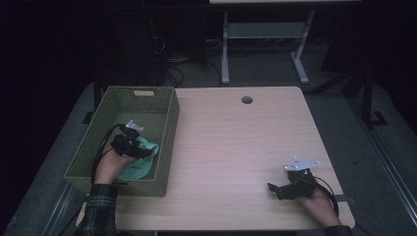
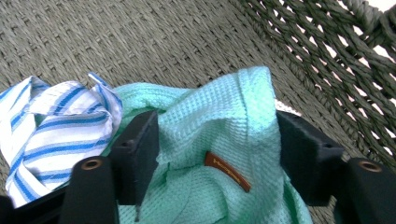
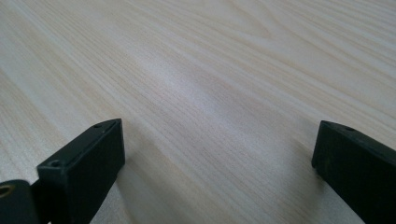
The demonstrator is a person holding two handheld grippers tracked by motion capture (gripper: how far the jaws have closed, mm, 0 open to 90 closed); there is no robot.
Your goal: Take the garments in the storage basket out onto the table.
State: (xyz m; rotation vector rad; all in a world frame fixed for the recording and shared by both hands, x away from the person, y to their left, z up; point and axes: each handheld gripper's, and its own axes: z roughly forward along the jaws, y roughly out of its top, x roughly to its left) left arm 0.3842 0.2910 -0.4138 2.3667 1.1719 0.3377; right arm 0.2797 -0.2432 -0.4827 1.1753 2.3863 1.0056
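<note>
A mint-green waffle cloth (image 2: pixel 224 121) with a small brown label lies in the woven green basket (image 1: pixel 167 123) at the table's left. My left gripper (image 1: pixel 140 146) is down inside the basket. Its jaws stand partly apart, with a raised fold of the cloth bunched between them and touching both pads (image 2: pixel 140 149). A blue-and-white striped cloth (image 2: pixel 51 130) lies just to the left of it on the basket floor. My right gripper (image 1: pixel 275 189) rests low over the bare wood near the table's front right corner, open, with nothing between its fingers (image 3: pixel 84 163).
The basket's right wall (image 2: pixel 336 51) stands close beside the left gripper. The light wooden table (image 1: pixel 236 147) has a round cable hole (image 1: pixel 247 100) at the back. A grey desk frame (image 1: pixel 260 34) stands on the dark floor beyond.
</note>
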